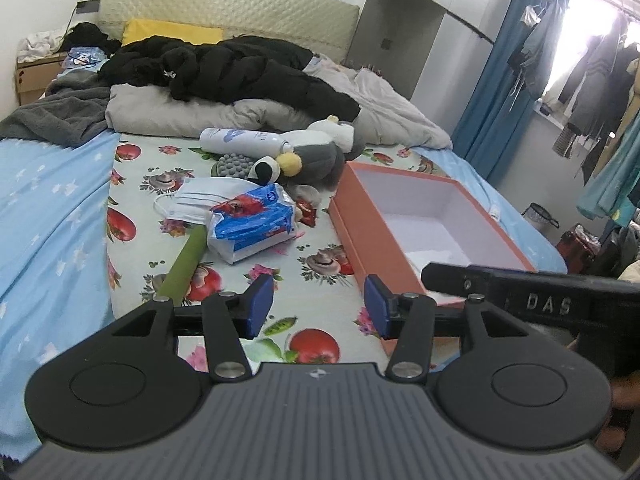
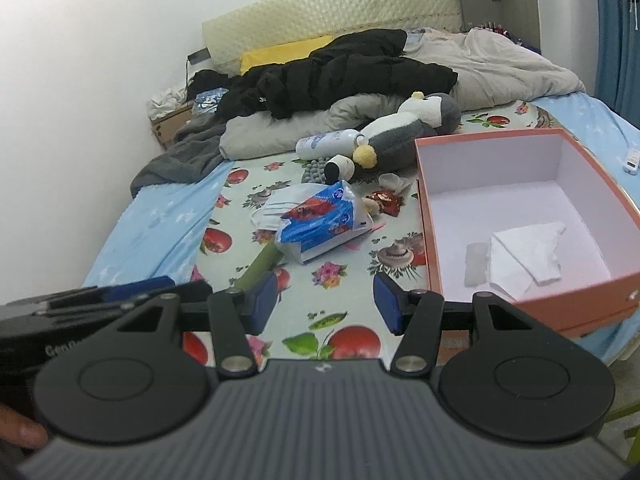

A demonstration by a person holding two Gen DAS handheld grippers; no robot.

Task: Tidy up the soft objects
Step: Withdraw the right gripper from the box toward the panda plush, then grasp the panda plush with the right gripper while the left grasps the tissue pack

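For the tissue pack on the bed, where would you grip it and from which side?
Grip the tissue pack across its crumpled blue top, coming down from above with the left gripper, which sits nearer it. The pack lies tilted on a green handle and overlaps the mask, so a side approach would snag them; the loose wrapper should pinch easily.

This is a bedroom in a lived-in home. A bed (image 1: 60, 200) fills the room, with a padded cream headboard (image 1: 224, 8) at its far end. On the bed lie a yellow pillow (image 1: 168, 32), a rumpled pale duvet (image 2: 500, 64) and a black jacket (image 1: 240, 72). Left of the headboard stands a cluttered nightstand (image 1: 36, 76). Right of the bed hang blue curtains (image 1: 500, 60) and clothes on hangers (image 1: 592, 68) beside a bright window (image 1: 592, 16).
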